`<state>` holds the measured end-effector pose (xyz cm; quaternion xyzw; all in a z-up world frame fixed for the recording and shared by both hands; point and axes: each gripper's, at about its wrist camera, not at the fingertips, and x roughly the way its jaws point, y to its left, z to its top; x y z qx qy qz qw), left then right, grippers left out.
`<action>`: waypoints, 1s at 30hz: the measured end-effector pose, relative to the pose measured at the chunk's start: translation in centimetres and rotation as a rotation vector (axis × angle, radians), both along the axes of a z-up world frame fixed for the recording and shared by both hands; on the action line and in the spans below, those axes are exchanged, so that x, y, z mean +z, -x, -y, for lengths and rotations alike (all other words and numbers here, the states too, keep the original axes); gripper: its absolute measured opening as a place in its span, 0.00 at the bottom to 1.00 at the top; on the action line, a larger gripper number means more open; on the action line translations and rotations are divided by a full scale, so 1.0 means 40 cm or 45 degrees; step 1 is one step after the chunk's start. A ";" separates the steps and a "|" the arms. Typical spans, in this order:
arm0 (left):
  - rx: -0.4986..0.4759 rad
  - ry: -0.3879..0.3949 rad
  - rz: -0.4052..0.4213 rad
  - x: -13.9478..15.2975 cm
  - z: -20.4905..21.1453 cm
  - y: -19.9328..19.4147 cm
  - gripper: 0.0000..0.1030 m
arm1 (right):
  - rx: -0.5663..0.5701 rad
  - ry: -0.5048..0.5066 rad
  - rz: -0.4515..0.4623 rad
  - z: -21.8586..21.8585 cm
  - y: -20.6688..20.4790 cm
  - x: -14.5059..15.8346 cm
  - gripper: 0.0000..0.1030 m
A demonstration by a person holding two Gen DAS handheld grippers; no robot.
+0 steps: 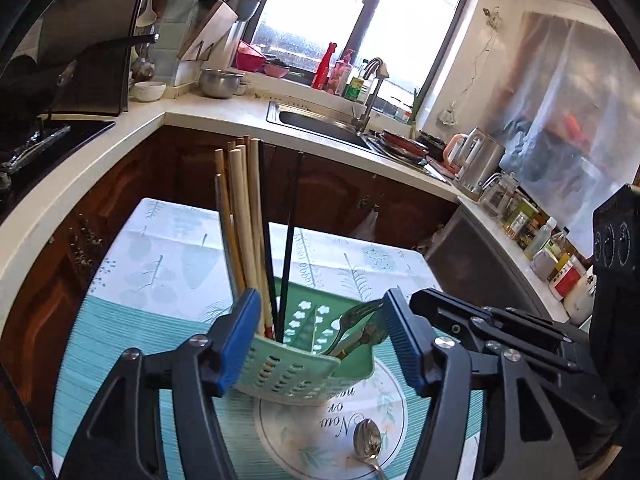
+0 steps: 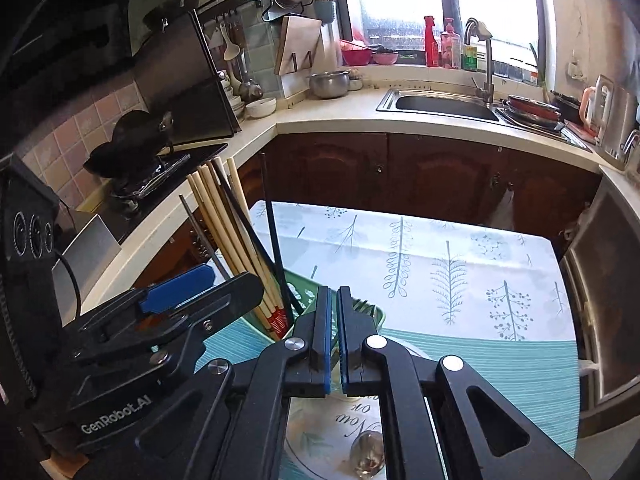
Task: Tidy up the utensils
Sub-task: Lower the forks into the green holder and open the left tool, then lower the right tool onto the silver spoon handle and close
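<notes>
The spoon (image 1: 368, 442) lies on the tablecloth (image 1: 160, 320) near the green holder (image 1: 288, 372); light, rigid, slippery, best pinched mid-handle. Left gripper (image 1: 320, 340) stands apart around the holder; right gripper (image 2: 334, 340) is together, empty.

We count 1 green utensil basket (image 1: 296, 364), 1 fork (image 1: 354, 314) in it, 1 spoon (image 1: 368, 440) on the cloth, 2 black chopsticks (image 1: 290, 240), approx. 5 wooden chopsticks (image 1: 244, 208); exact no. unclear.

Green slotted utensil holder (image 1: 296, 368) upright on tablecloth, chopsticks (image 1: 244, 232) and forks (image 1: 356, 320) inside, spoon (image 1: 368, 444) lying nearby.
</notes>
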<state>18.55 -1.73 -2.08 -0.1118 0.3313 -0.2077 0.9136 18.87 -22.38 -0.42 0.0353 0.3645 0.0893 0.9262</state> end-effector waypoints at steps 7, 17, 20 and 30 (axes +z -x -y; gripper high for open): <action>0.025 -0.124 -0.038 0.008 -0.016 0.080 0.70 | 0.037 -0.062 -0.024 0.005 0.120 -0.005 0.06; 0.012 -0.123 -0.199 -0.088 -0.021 0.153 0.79 | 0.067 -0.129 -0.197 0.073 0.245 -0.200 0.23; -0.013 -0.142 -0.254 -0.143 0.008 0.161 0.79 | 0.080 -0.135 -0.250 0.104 0.261 -0.267 0.24; -0.105 -0.177 -0.410 -0.307 0.090 0.160 0.79 | 0.120 -0.200 -0.403 0.201 0.214 -0.448 0.24</action>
